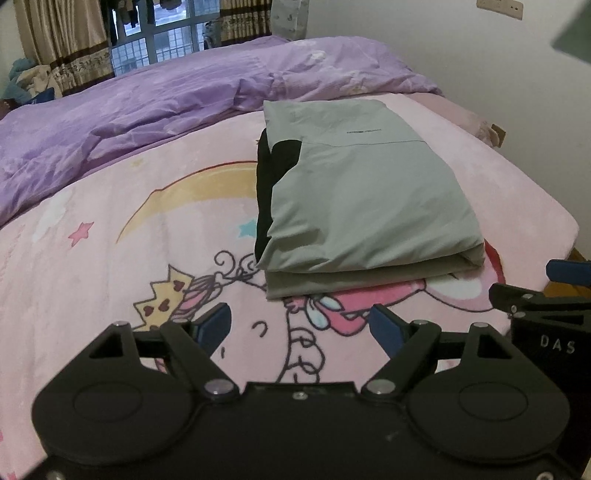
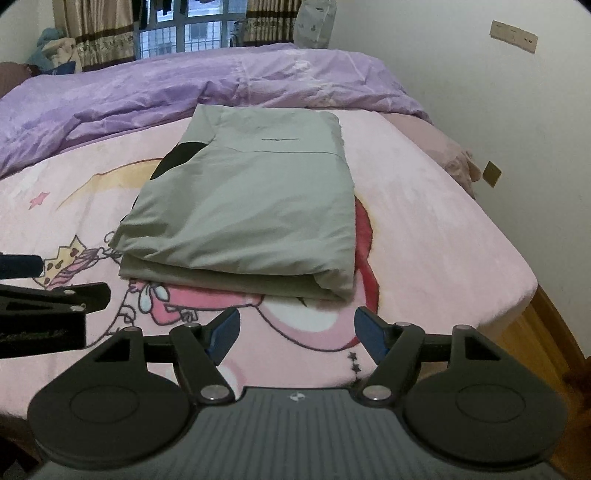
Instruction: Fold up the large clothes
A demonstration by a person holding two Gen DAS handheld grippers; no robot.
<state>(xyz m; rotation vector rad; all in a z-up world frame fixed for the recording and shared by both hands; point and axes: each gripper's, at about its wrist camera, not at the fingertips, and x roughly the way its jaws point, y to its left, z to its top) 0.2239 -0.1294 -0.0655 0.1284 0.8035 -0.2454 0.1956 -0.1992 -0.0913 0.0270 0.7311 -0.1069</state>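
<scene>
Black linkages and blue pads: left gripper spread wide, holding nothing, poised low over the pink cartoon blanket. Right gripper likewise released, jaws well apart, nothing between them, hovering just above the same blanket. Side by side, the two tools, each showing at the edge of the other's view. Straight ahead of both, near but not touching: one pale grey-green garment, apparently a jacket, already folded into a compact rectangle, resting flat on the blanket toward the right side of the bed. Long axis running away from the grippers, toward the purple duvet bunched across the far half of the mattress. Doubled layers stacked at the near edge, the closed fold at the near right corner; a black lining peeking out along the left side. Slightly right of centre from the left gripper, roughly centred from the right; neither clearly nearer, though the right seems better lined up with the bundle's middle. Count: two grippers, one folded garment, one blanket, one duvet. Farther out, a barred window with patterned curtains, and a plain wall with a switch plate. Judging by the neat stack, folding looks essentially finished; any coming move probably a final tuck of the black lining or a lift from the near edge.
</scene>
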